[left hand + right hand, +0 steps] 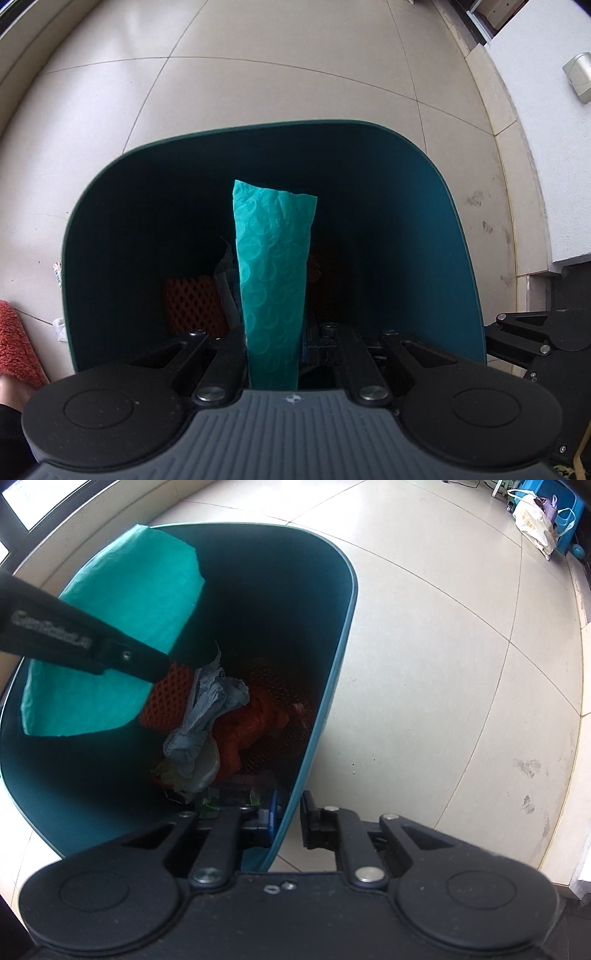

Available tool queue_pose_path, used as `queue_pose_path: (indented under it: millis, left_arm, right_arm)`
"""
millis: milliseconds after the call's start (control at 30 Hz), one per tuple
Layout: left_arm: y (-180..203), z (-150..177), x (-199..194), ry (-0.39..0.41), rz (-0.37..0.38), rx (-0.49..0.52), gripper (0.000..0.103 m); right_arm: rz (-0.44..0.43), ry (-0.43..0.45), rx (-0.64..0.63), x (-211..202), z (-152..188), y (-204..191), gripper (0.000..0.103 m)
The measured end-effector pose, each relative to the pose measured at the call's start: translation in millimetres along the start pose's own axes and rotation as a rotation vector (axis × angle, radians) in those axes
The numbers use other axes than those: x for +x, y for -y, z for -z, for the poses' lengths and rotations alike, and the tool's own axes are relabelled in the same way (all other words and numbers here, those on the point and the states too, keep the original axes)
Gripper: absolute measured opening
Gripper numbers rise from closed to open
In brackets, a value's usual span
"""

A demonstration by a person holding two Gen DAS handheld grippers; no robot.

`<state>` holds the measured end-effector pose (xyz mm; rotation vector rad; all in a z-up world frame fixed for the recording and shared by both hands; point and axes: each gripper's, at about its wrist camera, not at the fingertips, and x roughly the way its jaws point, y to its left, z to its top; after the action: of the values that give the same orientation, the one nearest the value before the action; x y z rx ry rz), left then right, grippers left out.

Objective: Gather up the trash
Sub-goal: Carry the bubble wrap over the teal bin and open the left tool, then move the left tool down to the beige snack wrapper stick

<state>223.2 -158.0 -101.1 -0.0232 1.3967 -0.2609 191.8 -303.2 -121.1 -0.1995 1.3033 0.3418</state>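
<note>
We hold one left gripper (275,354), jaws clamped on a teal bubble-wrap sheet (273,266) that hangs above the open mouth of the dark teal bin (454,221). We hold one right gripper (286,823), jaws pinched on the bin's near rim, one finger inside the wall and one outside. Inside the bin we list: an orange mesh piece (168,698), a crumpled grey bag (207,709), orange-red plastic (255,720) and small scraps at the bottom. The bin stands on a pale tiled floor (443,664); a white tote bag (535,528) lies well apart in the far corner.
</note>
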Motion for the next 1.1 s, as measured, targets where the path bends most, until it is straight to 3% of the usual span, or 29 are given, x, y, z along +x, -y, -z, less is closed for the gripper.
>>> queue_pose_path:
  millis: [300, 467, 567, 633, 700, 1100]
  left_arm:
    - [6.7, 8.1, 29.5, -0.079, -0.051, 0.033, 0.007]
    - [1.7, 12.6, 28.8, -0.092, -0.024, 0.023, 0.009]
    - [0.2, 16.2, 19.5, -0.06, -0.009, 0.025, 0.024]
    - [-2.3, 19.7, 10.0, -0.032, 0.005, 0.022, 0.057]
    - [-7.8, 26.2, -6.1, 0.017, 0.032, 0.017, 0.073]
    - [-45.0, 45.6, -96.9, 0.154, 0.204, -0.046, 0.076]
  right_arm:
    - [-0.011, 0.001, 0.007, -6.7, -5.5, 7.0, 0.012]
    - [-0.011, 0.001, 0.008, -7.4, -5.9, 8.2, 0.012]
    - [-0.012, -0.001, 0.01, -6.4, -5.5, 9.5, 0.012]
    - [-0.009, -0.002, 0.009, -6.5, -6.0, 9.4, 0.012]
    - [-0.007, -0.004, 0.01, -6.4, -6.6, 9.0, 0.012]
    - [0.001, -0.006, 0.016, 1.4, -3.7, 5.6, 0.012]
